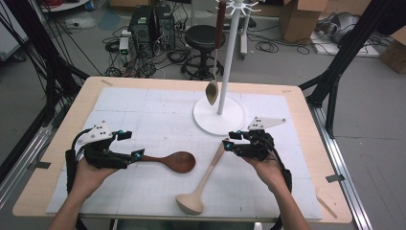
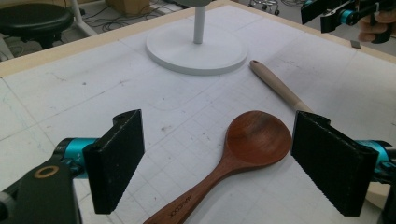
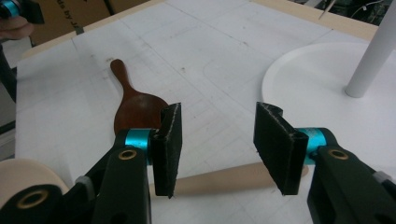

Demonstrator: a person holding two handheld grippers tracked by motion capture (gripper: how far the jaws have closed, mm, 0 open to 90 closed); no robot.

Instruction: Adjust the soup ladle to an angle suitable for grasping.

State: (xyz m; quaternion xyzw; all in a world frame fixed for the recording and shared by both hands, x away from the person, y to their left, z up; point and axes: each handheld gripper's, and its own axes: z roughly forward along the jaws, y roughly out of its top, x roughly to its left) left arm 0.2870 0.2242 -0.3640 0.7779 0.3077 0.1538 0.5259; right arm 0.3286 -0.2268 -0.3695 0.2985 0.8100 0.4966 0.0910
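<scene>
High view puts the pale ladle (image 1: 201,184) near the front edge of the tabletop (image 1: 38,189), bowl toward the person and handle slanting far-right, where its tip lies under the right tool (image 1: 231,142). That slant offers the handle end to the right hand (image 1: 268,170), so the tool can straddle it from above. In the right gripper view the handle lies crosswise beneath the two pads, which stand spread with a clear gap and no contact, so nothing is pinched yet.

Left of the ladle lies a dark spoon (image 1: 174,161), bowl to the right and handle running left into the left tool (image 1: 129,144). In the left gripper view its pads stand wide apart on either side of the spoon, gripping nothing.

Farther back stands a white rack (image 1: 225,62) on a round base, with one spoon (image 1: 212,91) already hanging from a hook. Both utensils lie close to it, probably waiting to be hung too.
</scene>
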